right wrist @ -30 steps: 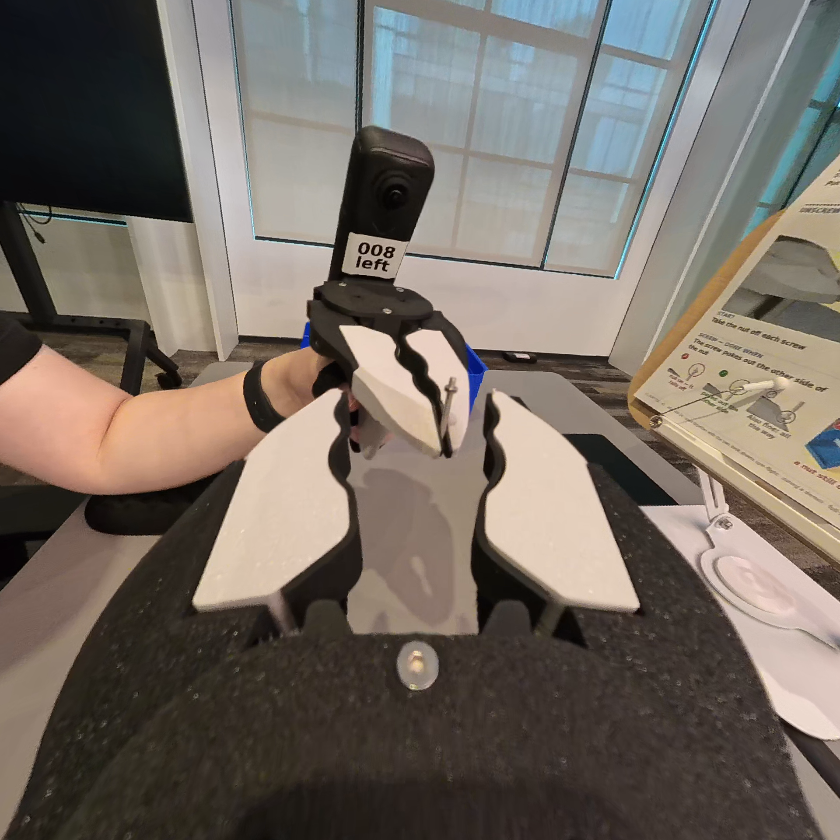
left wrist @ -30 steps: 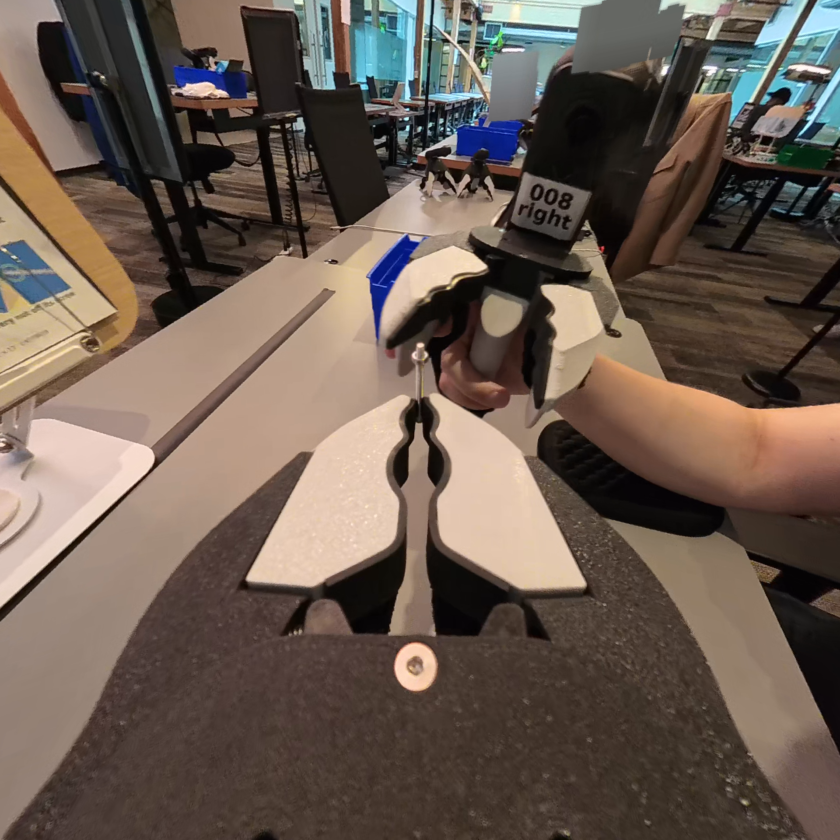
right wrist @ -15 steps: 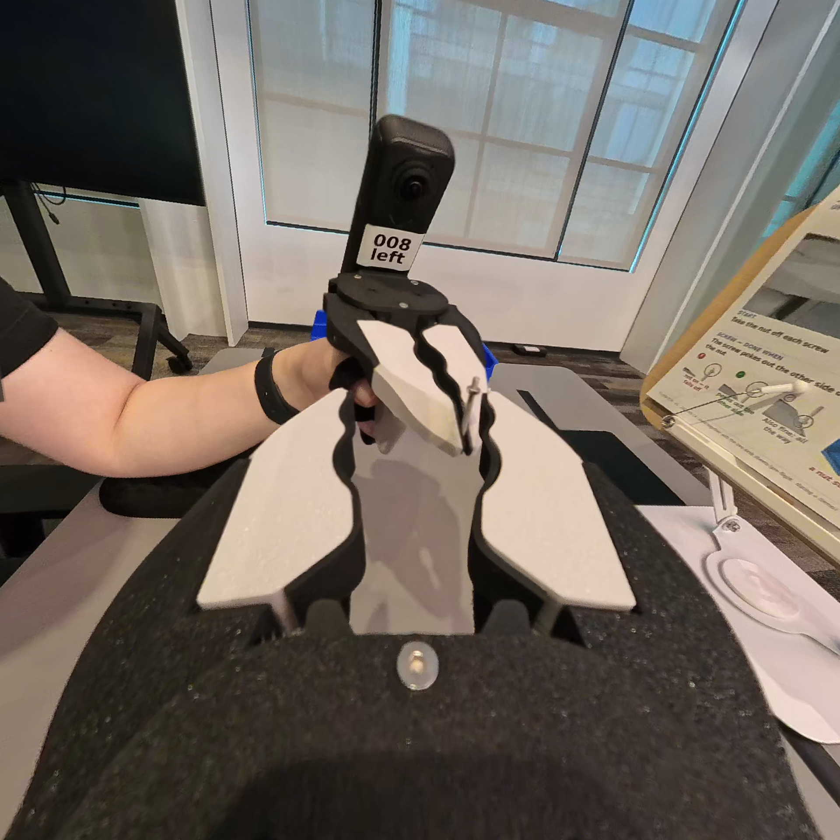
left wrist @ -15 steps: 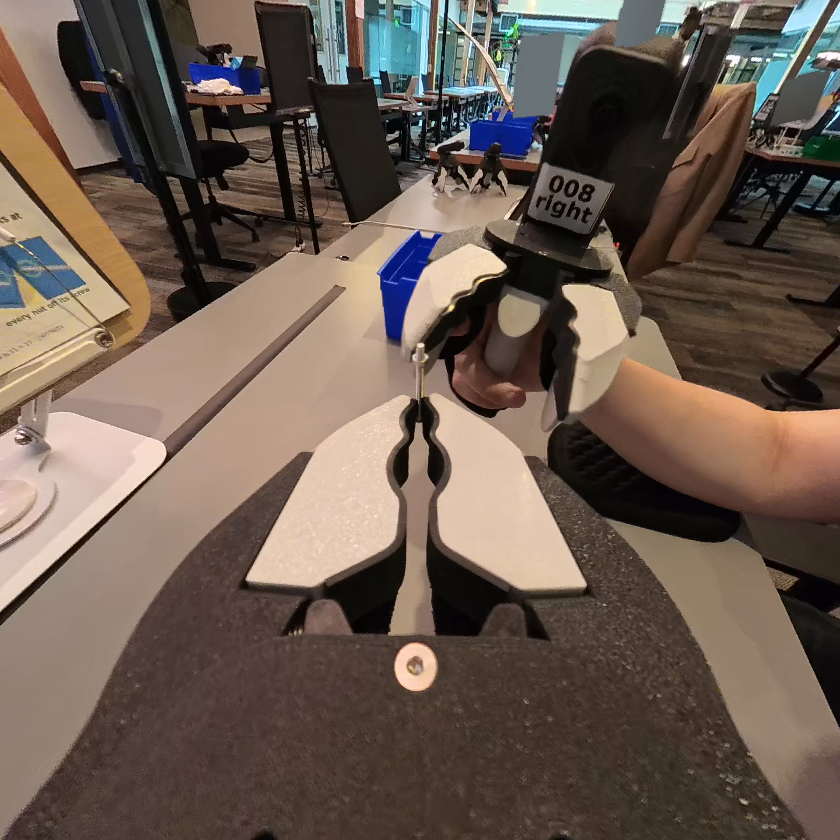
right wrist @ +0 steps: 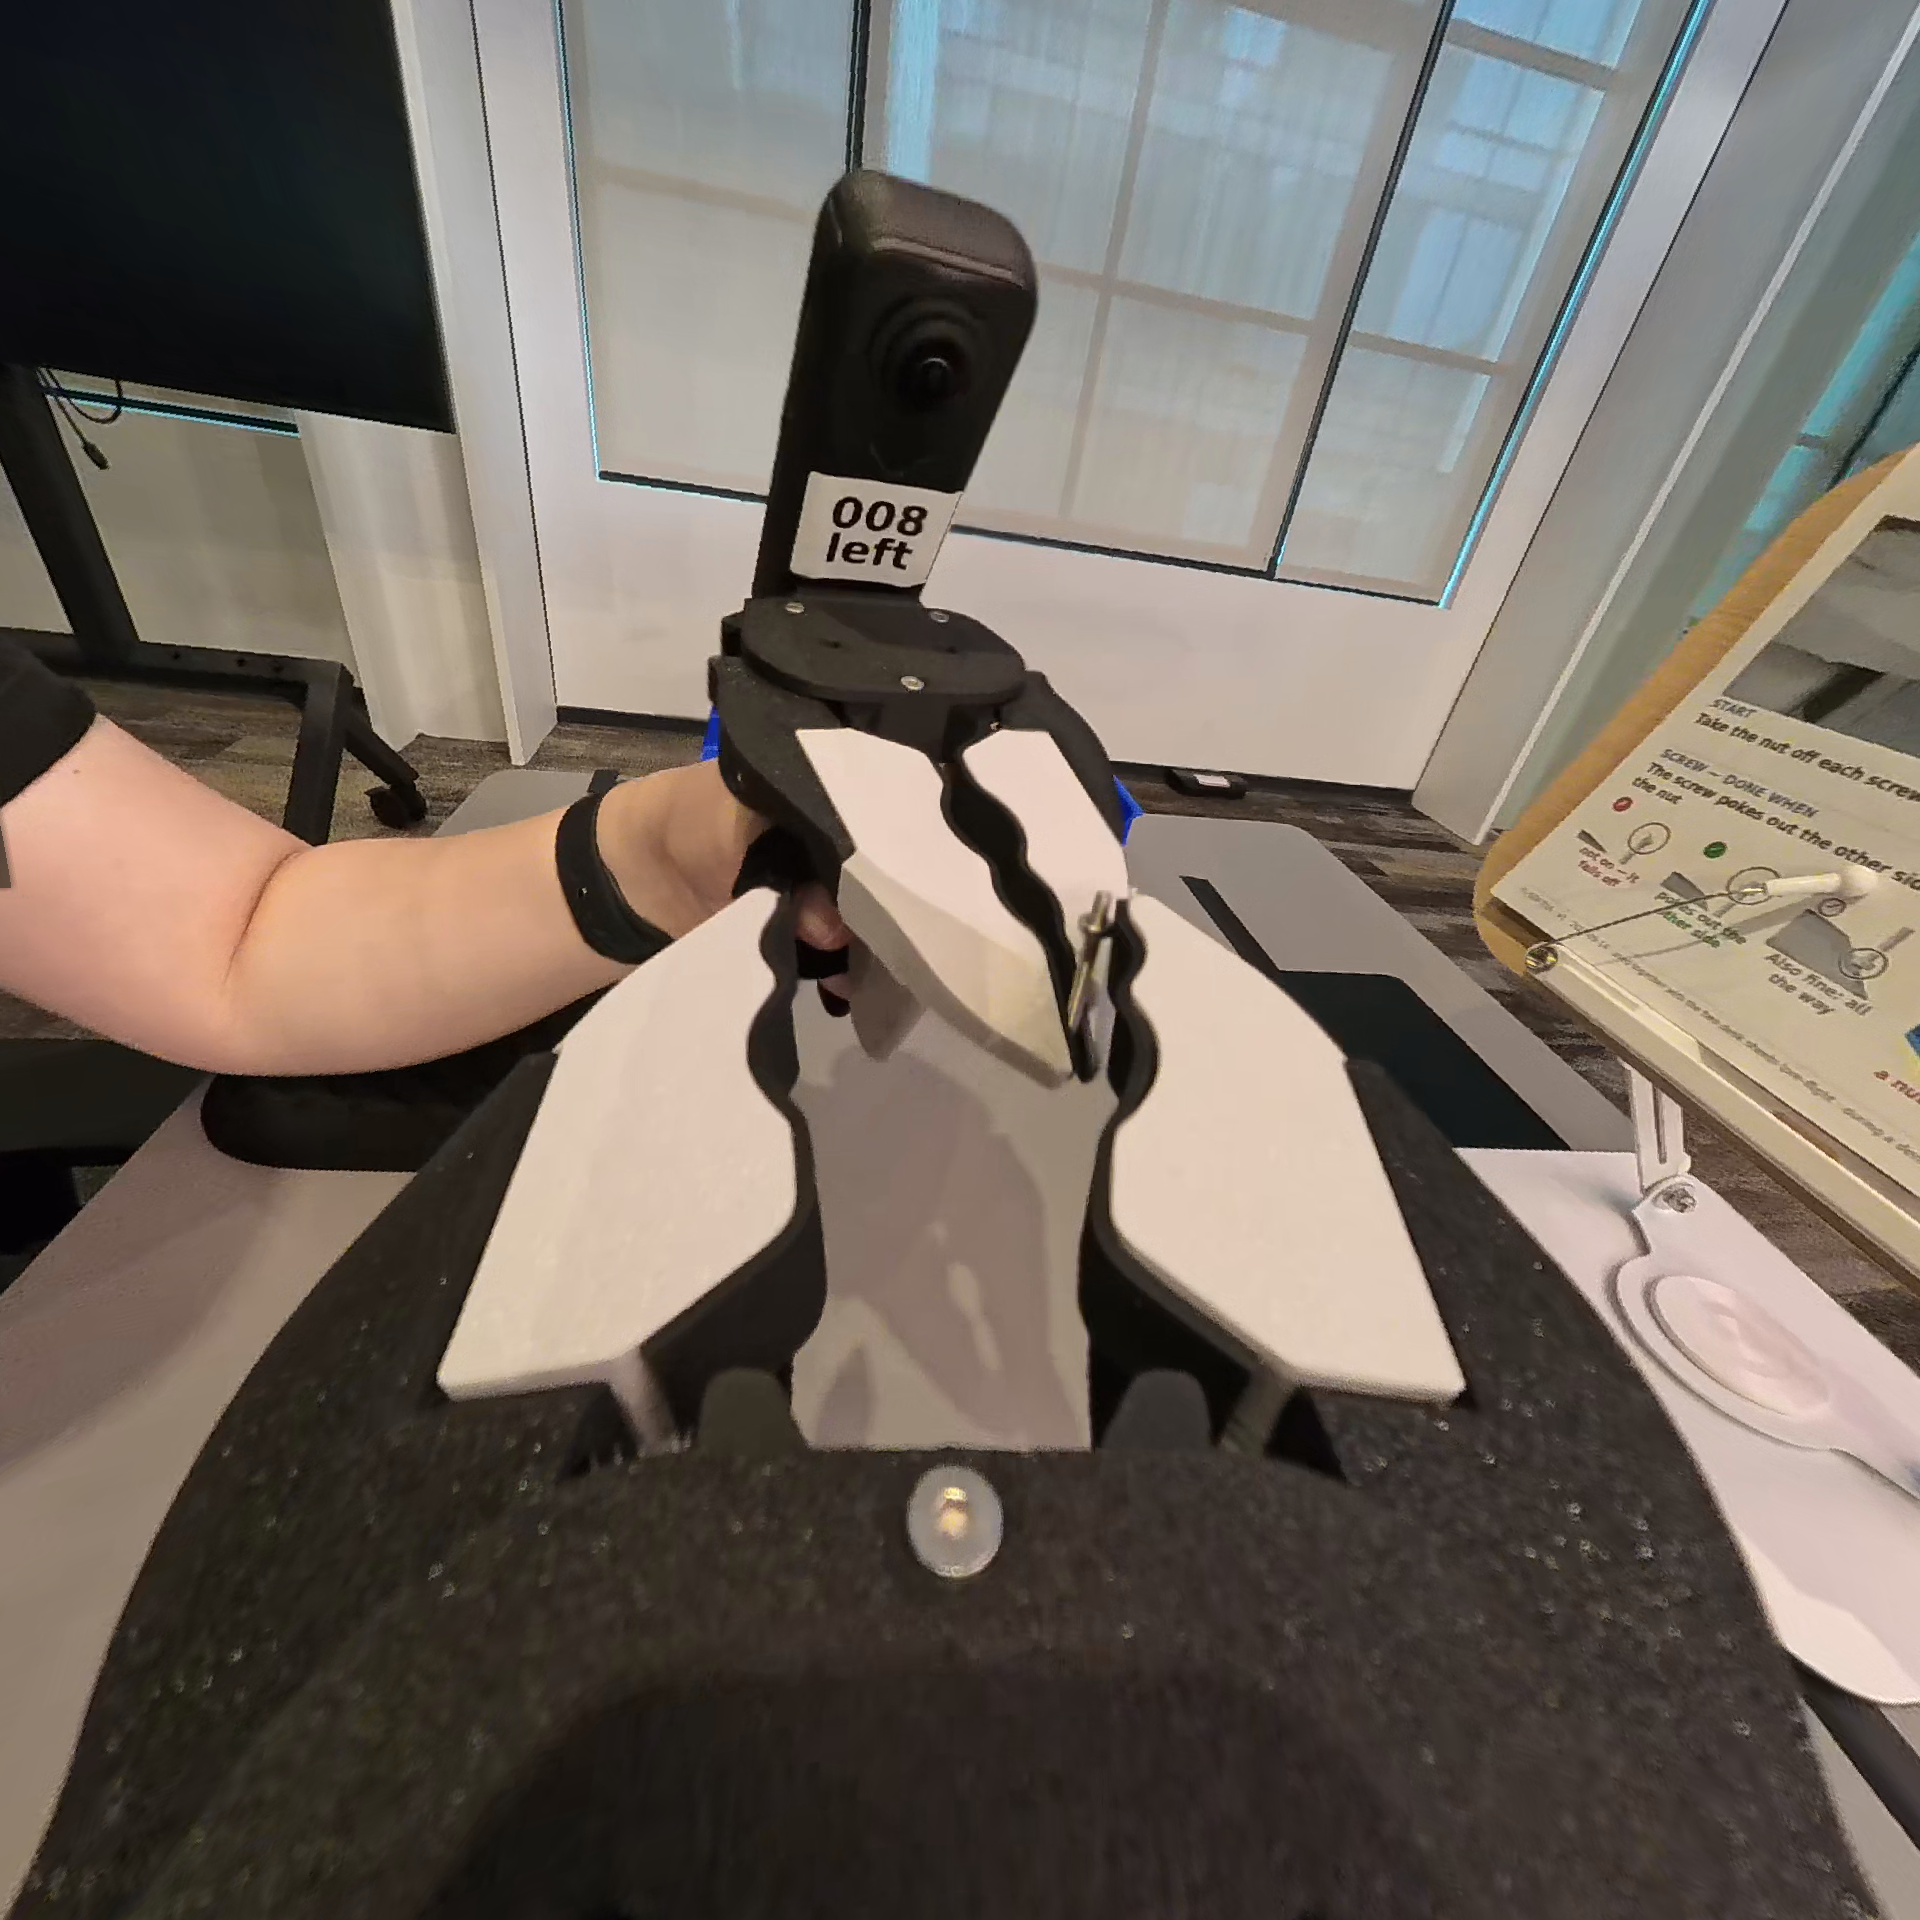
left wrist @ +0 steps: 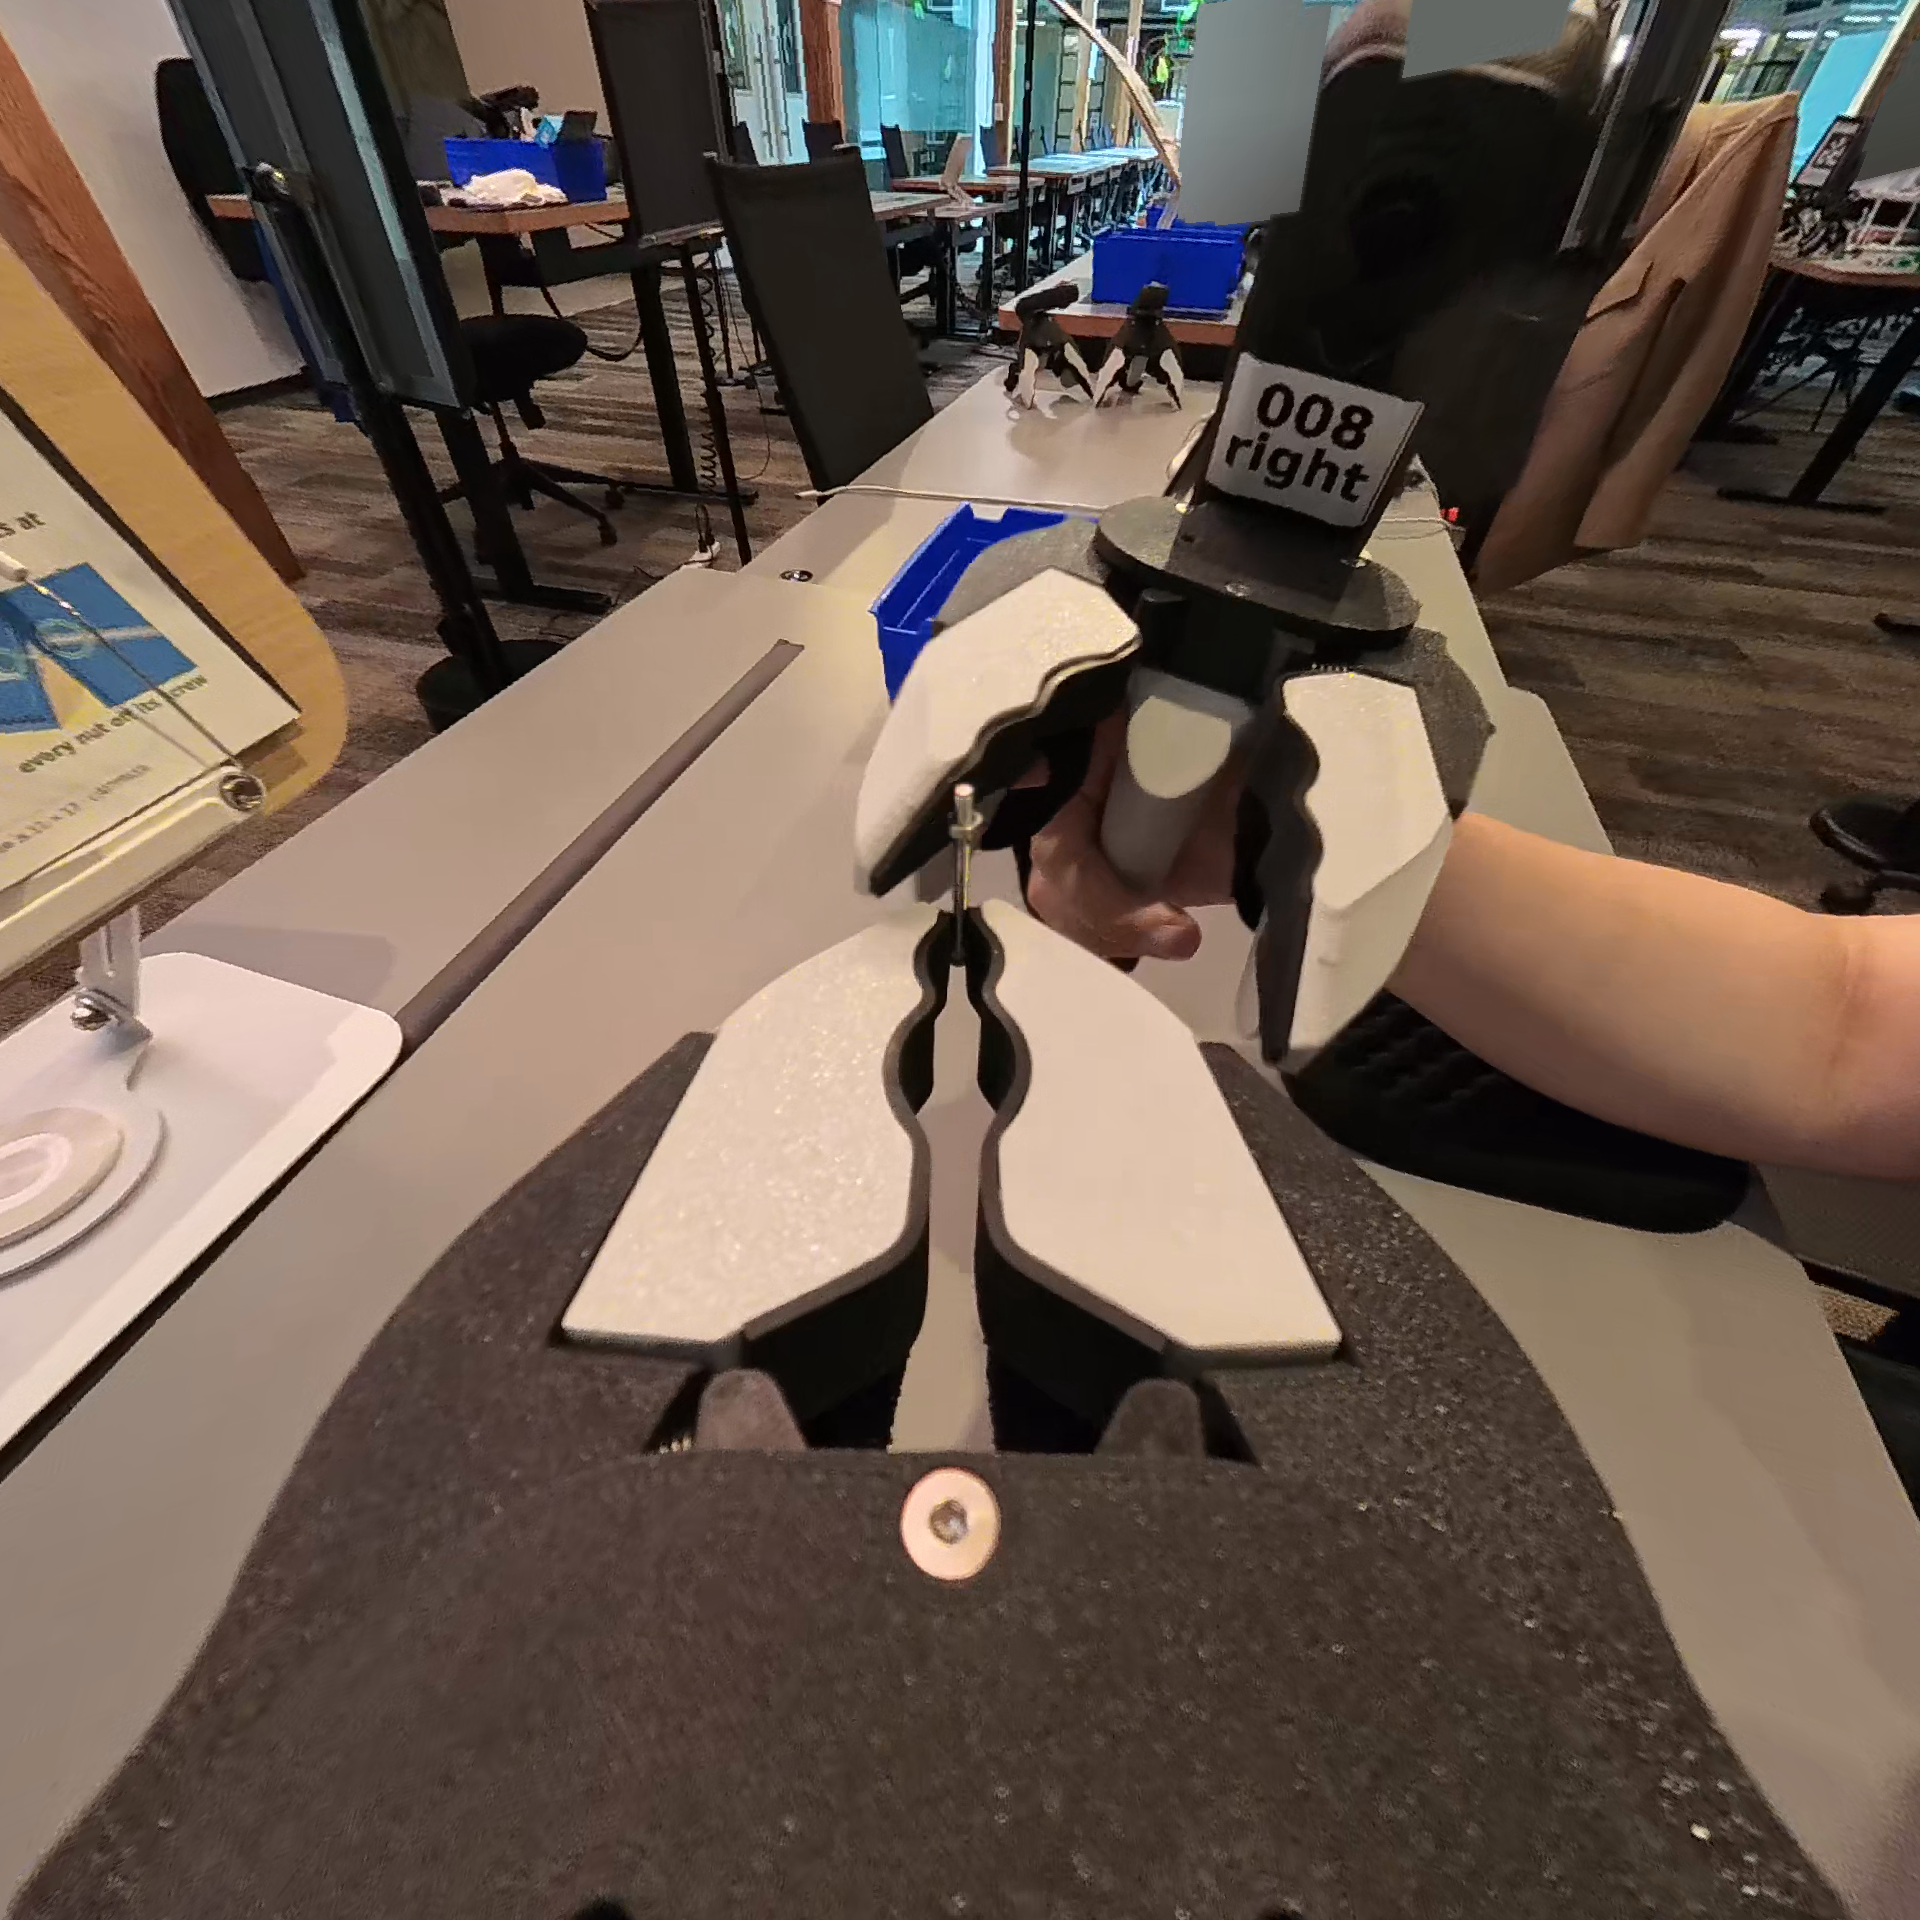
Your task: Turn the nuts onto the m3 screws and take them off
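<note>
Grey bench (left wrist: 582, 831) carries a blue bin (left wrist: 925, 592) and a stand with an instruction sheet (right wrist: 1766, 914). Above it the left claw (left wrist: 961, 925) pinches a thin screw (left wrist: 964, 852) upright, while the right claw (right wrist: 951, 935) gapes wide, 1 finger (right wrist: 1226, 1039) just beside the screw.

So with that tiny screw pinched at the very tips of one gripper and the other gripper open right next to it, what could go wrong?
The left gripper grips the screw only by its lower end, so a knock from the right gripper's finger close beside it could tilt it or pull it free.

The nut near the screw's top is small; the open right gripper might close off-centre and miss it.

A dropped screw could roll off the grey table.
</note>
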A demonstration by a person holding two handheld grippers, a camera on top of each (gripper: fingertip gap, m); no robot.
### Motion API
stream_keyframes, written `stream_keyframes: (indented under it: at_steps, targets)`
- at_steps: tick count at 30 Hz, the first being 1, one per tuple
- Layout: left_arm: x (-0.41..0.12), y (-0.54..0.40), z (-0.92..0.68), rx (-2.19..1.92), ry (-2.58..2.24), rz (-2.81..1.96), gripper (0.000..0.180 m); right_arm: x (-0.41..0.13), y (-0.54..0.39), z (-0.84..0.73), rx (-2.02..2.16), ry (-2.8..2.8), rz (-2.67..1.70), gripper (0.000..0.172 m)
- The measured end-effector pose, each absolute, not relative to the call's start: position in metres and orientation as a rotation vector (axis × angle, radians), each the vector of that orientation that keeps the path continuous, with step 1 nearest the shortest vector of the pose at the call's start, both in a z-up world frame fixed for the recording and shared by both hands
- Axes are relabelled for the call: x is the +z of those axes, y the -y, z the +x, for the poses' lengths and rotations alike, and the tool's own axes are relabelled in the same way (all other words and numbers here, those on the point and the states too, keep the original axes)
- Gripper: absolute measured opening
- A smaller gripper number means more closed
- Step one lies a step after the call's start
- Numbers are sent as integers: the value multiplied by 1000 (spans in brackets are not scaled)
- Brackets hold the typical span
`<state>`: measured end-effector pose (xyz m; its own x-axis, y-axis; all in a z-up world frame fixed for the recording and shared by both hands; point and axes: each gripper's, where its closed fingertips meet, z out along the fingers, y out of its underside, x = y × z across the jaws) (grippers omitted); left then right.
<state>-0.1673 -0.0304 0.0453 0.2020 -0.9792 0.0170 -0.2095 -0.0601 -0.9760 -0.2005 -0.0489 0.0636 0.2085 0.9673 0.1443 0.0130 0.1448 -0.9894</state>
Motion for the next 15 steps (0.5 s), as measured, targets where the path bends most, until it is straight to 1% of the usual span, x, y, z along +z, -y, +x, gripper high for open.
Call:
stream_keyframes:
  at_steps: [4,7,15]
  targets:
    - [49,26,-173,-992,-1160,-1484,2,68,48,-192,963,1097,-1186,51]
    - [49,29,-171,-1008,-1169,-1482,2,71,44,-192,961,1060,-1178,55]
    - [46,30,-167,-988,-1187,-1485,2,64,49,-202,943,1115,-1192,58]
